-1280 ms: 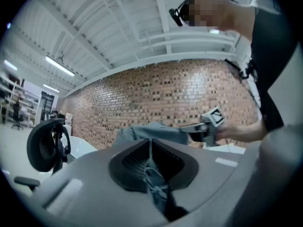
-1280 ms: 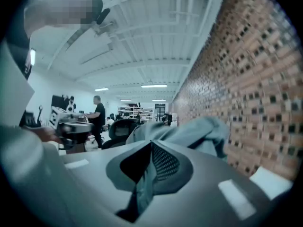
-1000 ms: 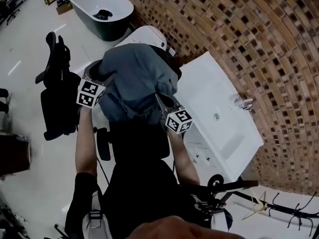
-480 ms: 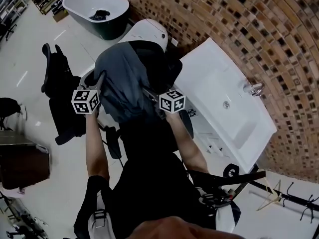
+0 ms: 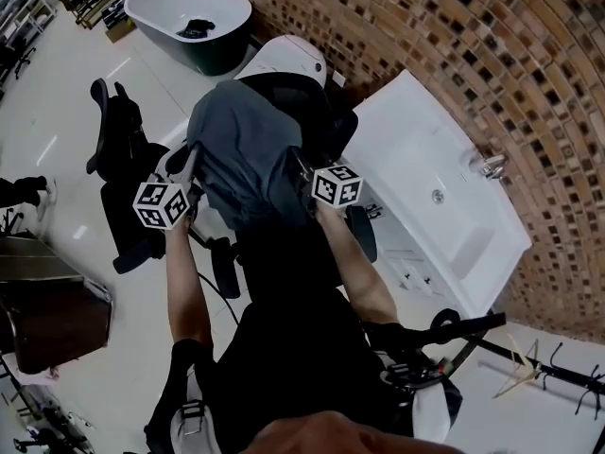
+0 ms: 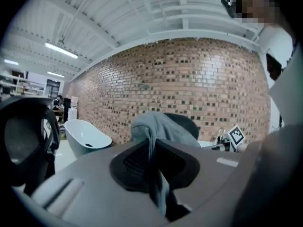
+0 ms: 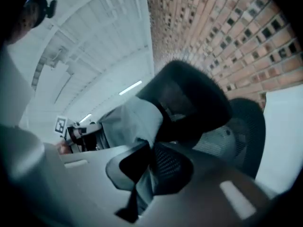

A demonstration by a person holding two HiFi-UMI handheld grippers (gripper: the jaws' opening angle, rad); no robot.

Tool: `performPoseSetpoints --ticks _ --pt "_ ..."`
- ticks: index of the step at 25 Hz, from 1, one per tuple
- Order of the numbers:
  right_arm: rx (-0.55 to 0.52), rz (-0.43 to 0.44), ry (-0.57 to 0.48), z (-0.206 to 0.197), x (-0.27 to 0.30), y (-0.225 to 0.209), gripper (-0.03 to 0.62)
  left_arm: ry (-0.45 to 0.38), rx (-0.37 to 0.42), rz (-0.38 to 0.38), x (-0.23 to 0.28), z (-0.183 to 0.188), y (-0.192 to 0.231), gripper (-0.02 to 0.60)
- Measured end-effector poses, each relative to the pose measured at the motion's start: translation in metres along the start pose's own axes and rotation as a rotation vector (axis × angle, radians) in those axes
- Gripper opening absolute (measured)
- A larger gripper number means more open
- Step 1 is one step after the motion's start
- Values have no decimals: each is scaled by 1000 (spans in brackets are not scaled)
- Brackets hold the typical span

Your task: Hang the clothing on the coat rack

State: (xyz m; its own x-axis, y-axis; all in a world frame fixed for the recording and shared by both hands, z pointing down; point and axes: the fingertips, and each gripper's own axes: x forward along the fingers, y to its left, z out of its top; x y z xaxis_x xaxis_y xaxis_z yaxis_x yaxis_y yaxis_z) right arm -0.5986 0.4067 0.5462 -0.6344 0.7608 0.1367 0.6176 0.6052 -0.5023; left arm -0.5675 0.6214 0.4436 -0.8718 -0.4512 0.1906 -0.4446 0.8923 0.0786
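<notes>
- The grey garment lies draped over the back of a black office chair, in front of the person and beside the white washbasin.
- The left gripper is closing its jaws on a fold of the garment's left edge; the fabric runs between them.
- The right gripper stands clamped narrow on a fold of the right edge.
- Step in hand, as judged: securing a 2-point grip, prior to lifting the garment off the chair.
- The coat rack stands well apart, at the lower right of the head view, behind the person's right side.
- Next move calls for: lift both grippers together until the cloth clears the chair back, turn right, then carry it to a hook.
- Difference from 1 second ago: the garment then covered the chair back broadly; it now sits more gathered between the 2 grippers, with the black chair back exposed on its right.
</notes>
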Motion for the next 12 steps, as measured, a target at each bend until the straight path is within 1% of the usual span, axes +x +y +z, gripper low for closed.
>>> performPoseSetpoints --ticks 1,3,5,6,7,9,12 --pt "-31 12 -48 15 -24 12 17 -41 -31 -58 -13 -1 -10 28" --pt "-112 28 -124 45 -70 39 17 -115 -108 -220 -40 -10 -41 28" --pt "-215 27 -172 69 -110 67 17 -149 -212 -379 -64 -35 -76 28" --pt "-265 24 -189 79 -128 82 17 -155 -267 -439 -73 -54 -91 28" --pt "-307 21 -200 88 -142 95 15 -156 -318 -482 -79 -74 -103 28" --pt "-366 9 -203 99 -165 117 15 -157 -415 -541 -88 -108 -125 28" --pt "-413 -26 -177 105 -194 139 15 -187 -596 -634 -95 -143 -161 28"
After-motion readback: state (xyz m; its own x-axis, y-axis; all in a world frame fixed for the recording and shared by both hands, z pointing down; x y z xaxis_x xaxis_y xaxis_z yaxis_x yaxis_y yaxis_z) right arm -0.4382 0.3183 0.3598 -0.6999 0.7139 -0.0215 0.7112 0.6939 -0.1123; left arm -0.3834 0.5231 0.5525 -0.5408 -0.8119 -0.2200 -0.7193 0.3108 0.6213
